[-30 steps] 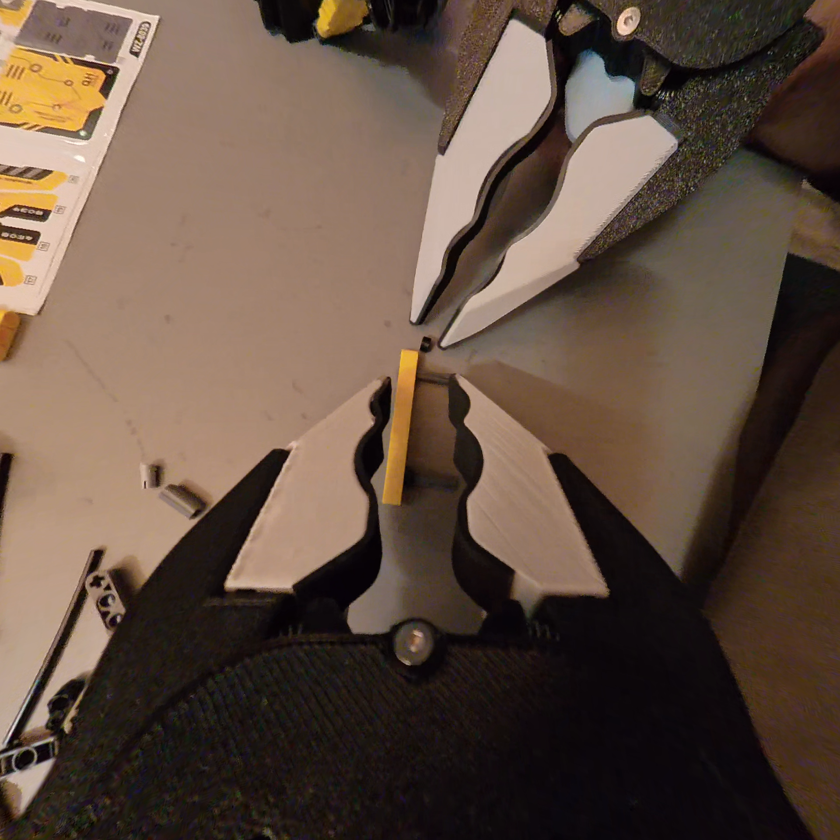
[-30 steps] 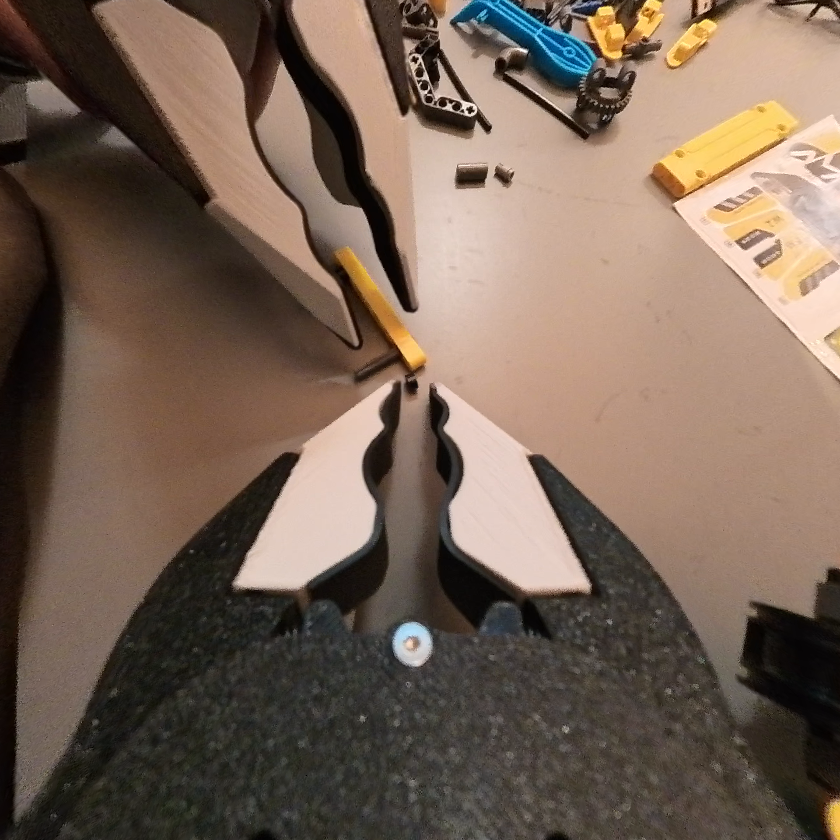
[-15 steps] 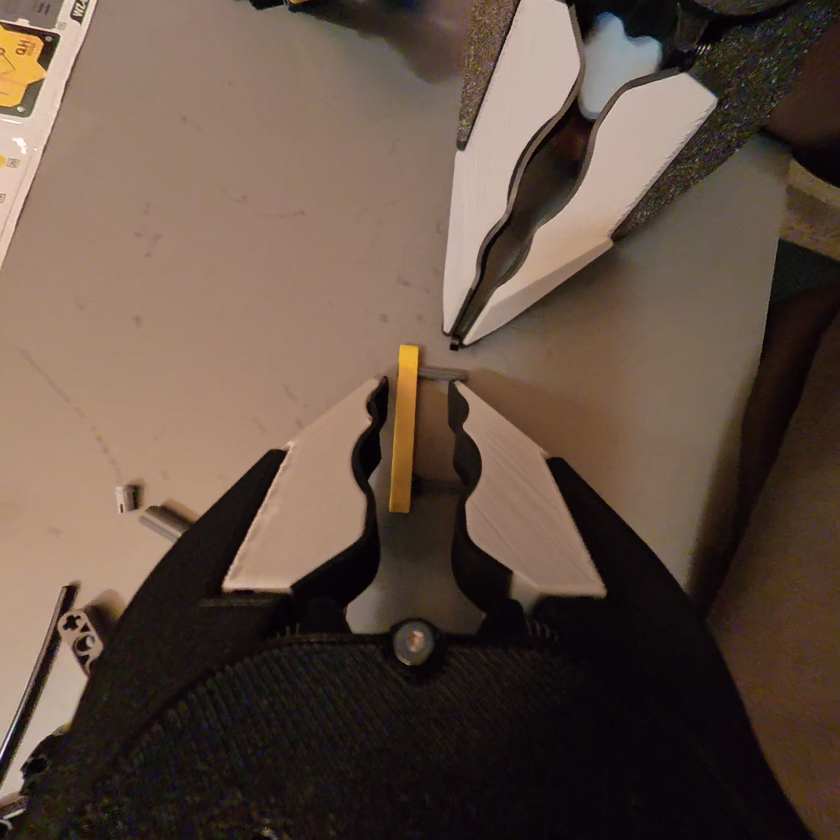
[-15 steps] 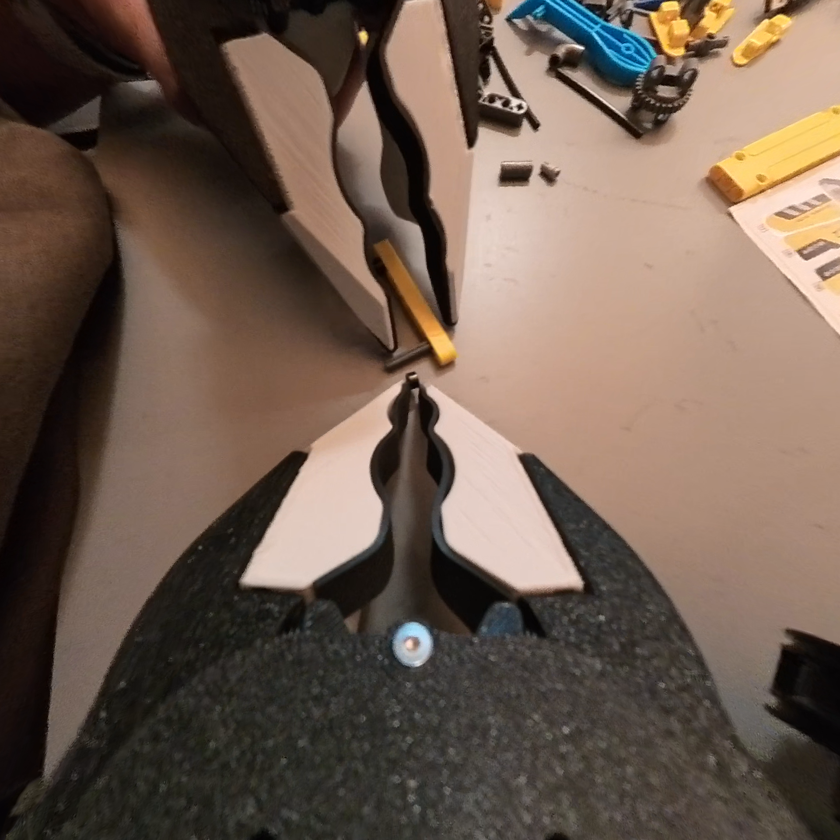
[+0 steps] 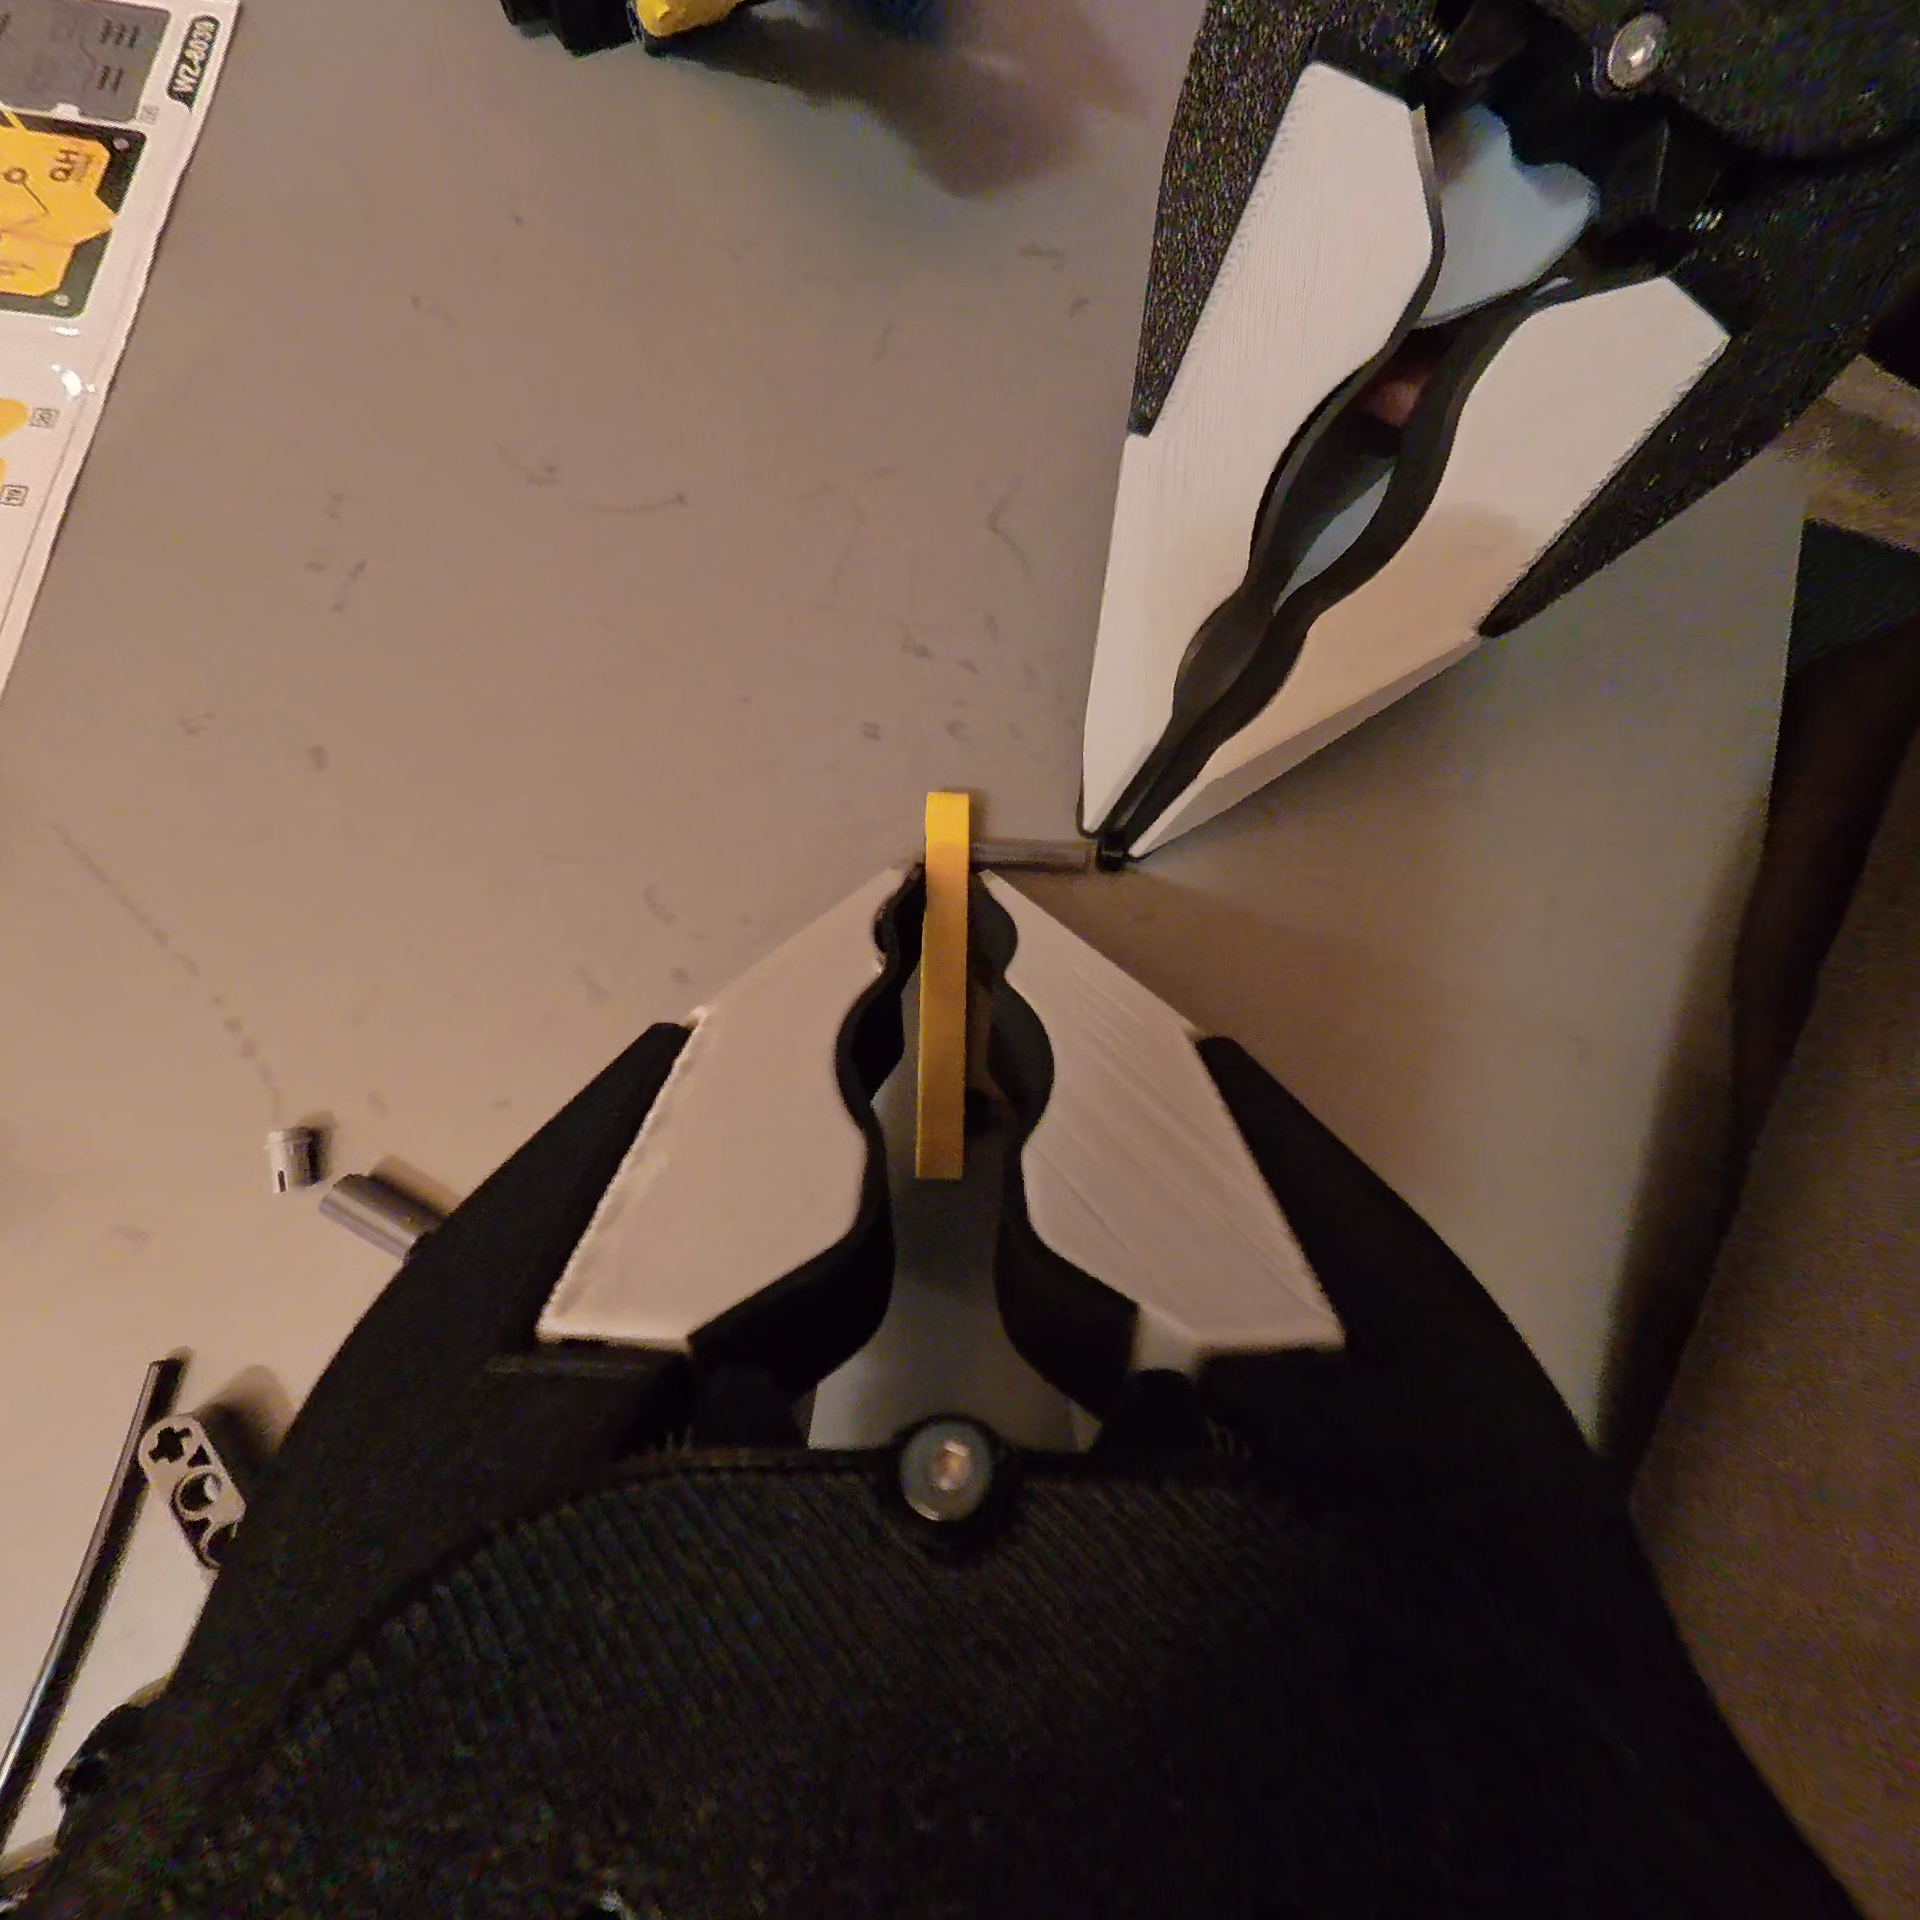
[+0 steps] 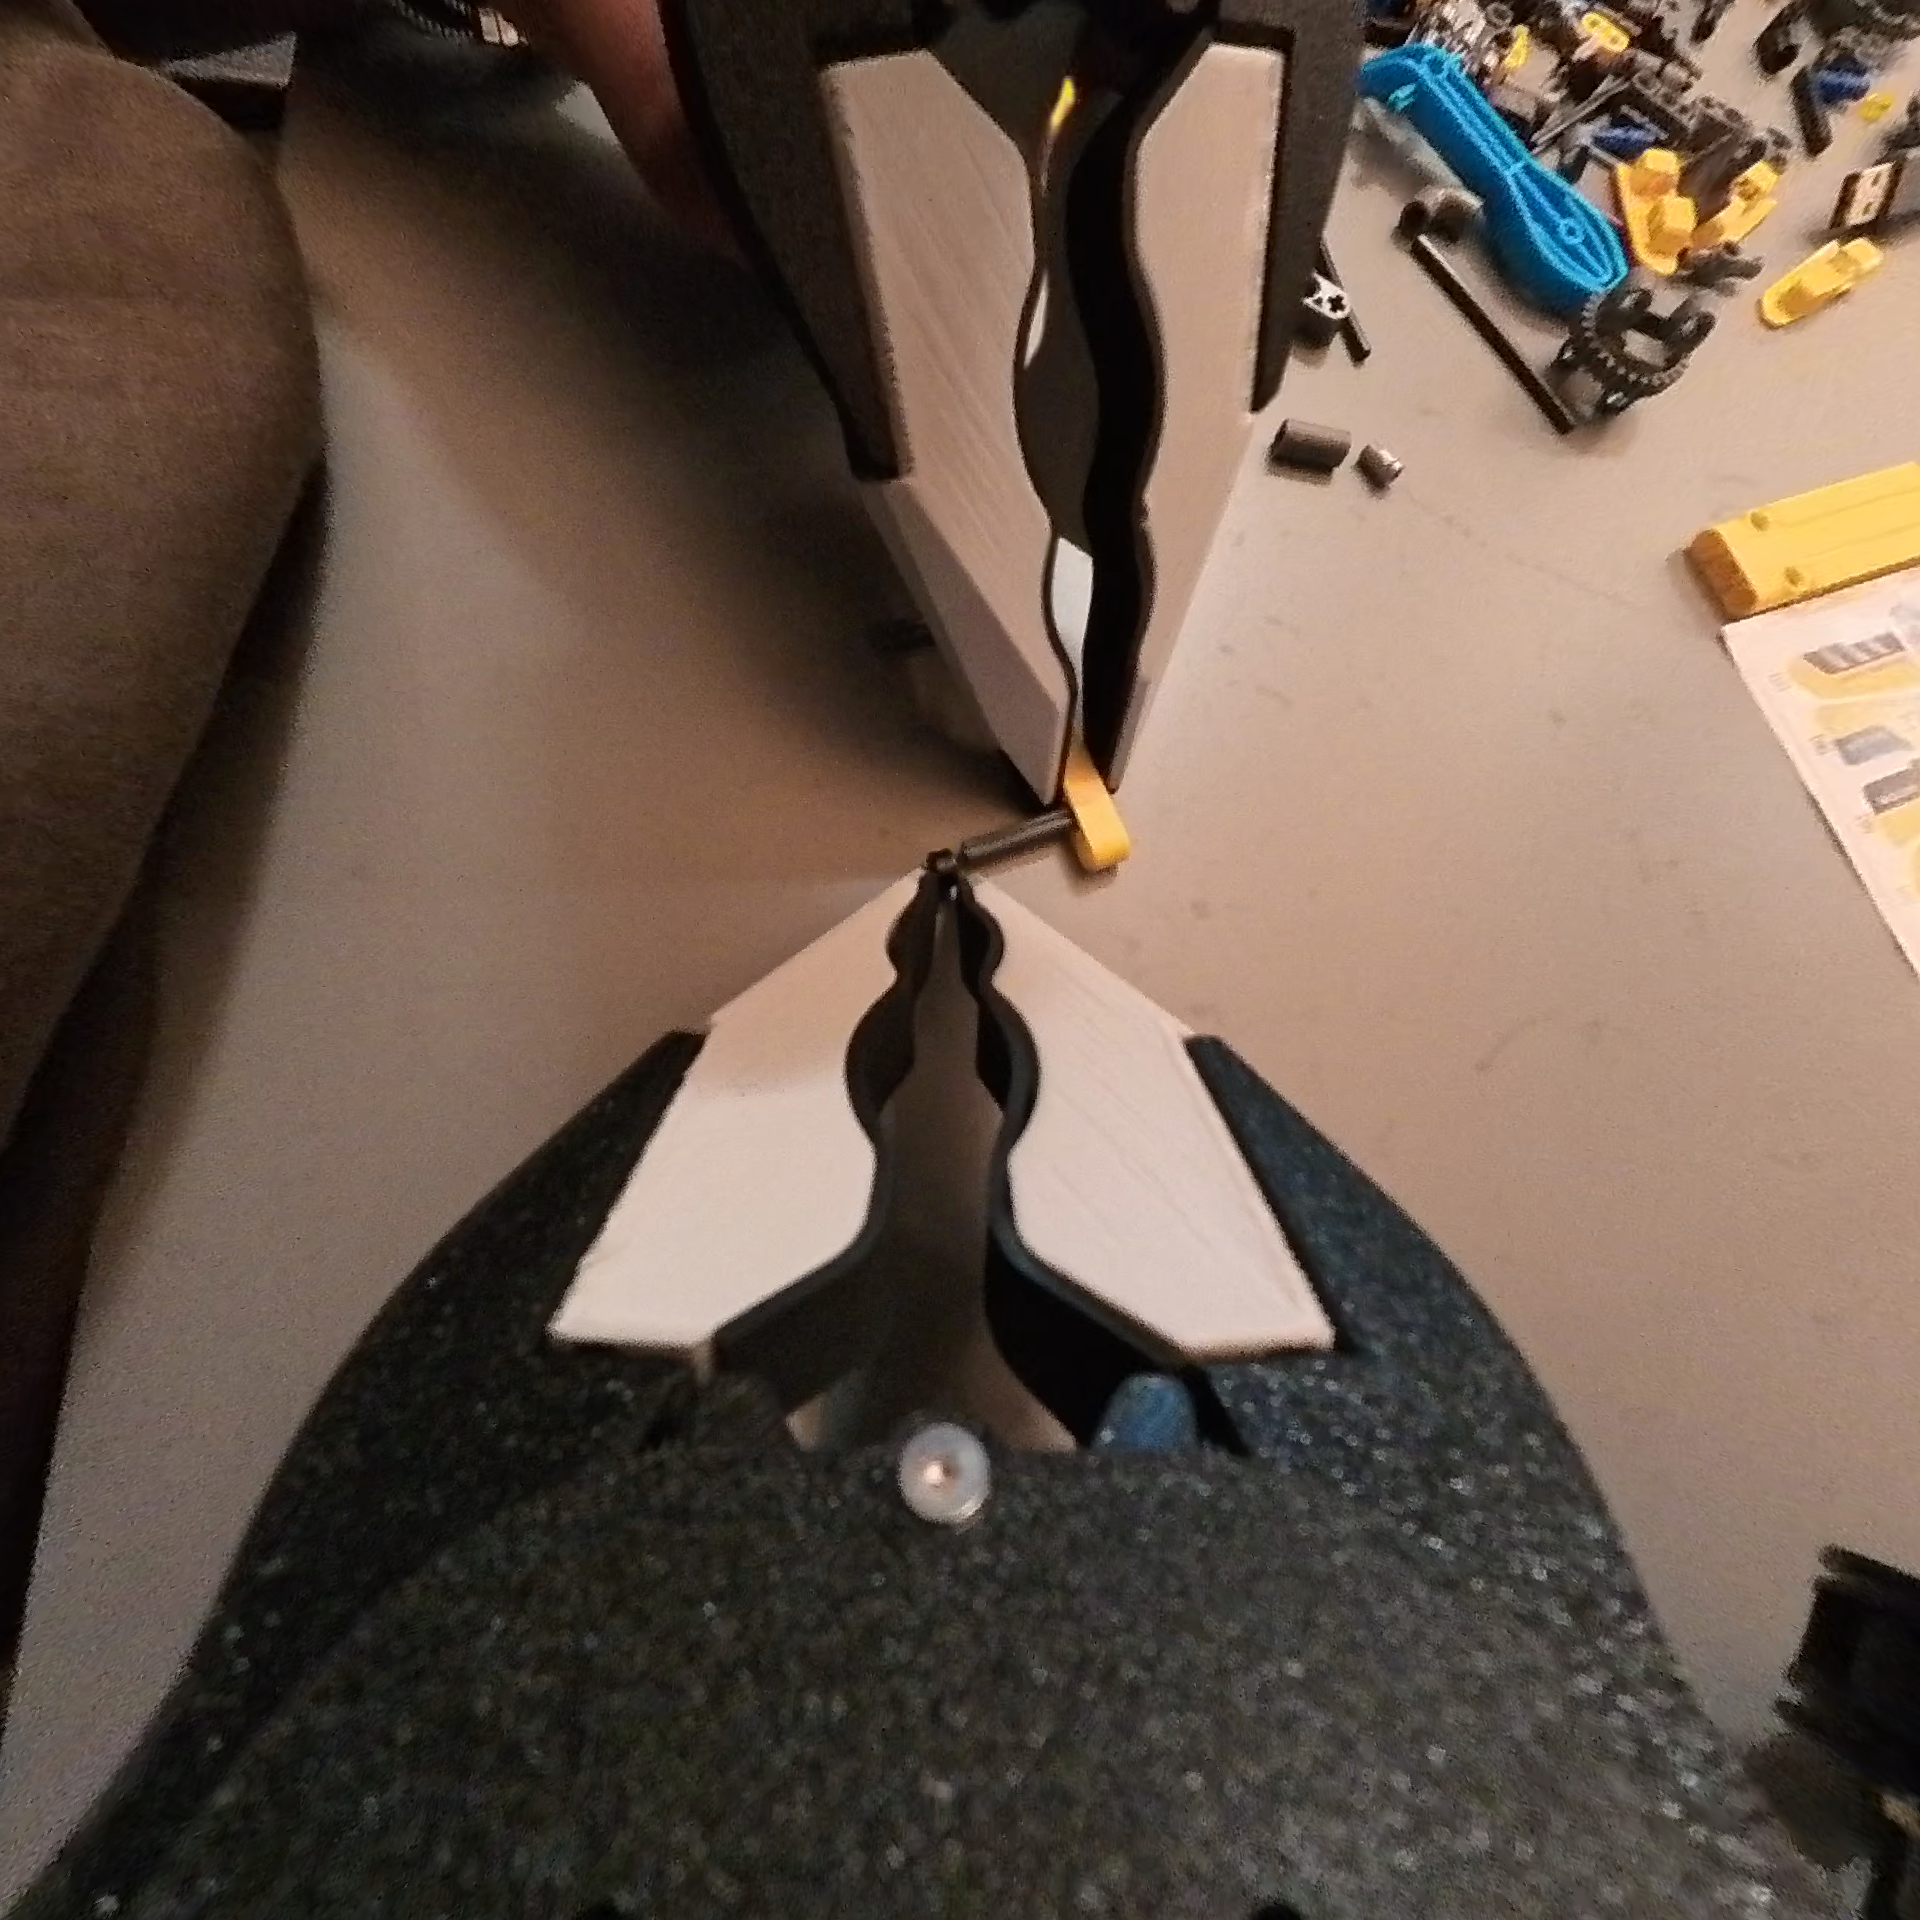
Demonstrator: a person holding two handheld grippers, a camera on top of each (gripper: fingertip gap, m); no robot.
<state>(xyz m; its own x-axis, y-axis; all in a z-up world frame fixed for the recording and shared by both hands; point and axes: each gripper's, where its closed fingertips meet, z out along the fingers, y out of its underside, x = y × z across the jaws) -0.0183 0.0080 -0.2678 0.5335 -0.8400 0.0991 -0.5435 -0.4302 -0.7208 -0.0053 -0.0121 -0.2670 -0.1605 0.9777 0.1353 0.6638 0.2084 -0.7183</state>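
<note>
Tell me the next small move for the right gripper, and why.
Probably nudge the right gripper, with its tiny black bush, along the dark grey axle toward the flat yellow beam that the left gripper clamps; bush and axle tip already meet.

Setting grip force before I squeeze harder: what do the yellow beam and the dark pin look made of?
Yellow beam: looks like hard moulded plastic, smooth and matte, uniformly coloured with rounded ends. Dark pin: probably plastic too, dull grey-black with no metallic glint, though too small to be sure.
</note>
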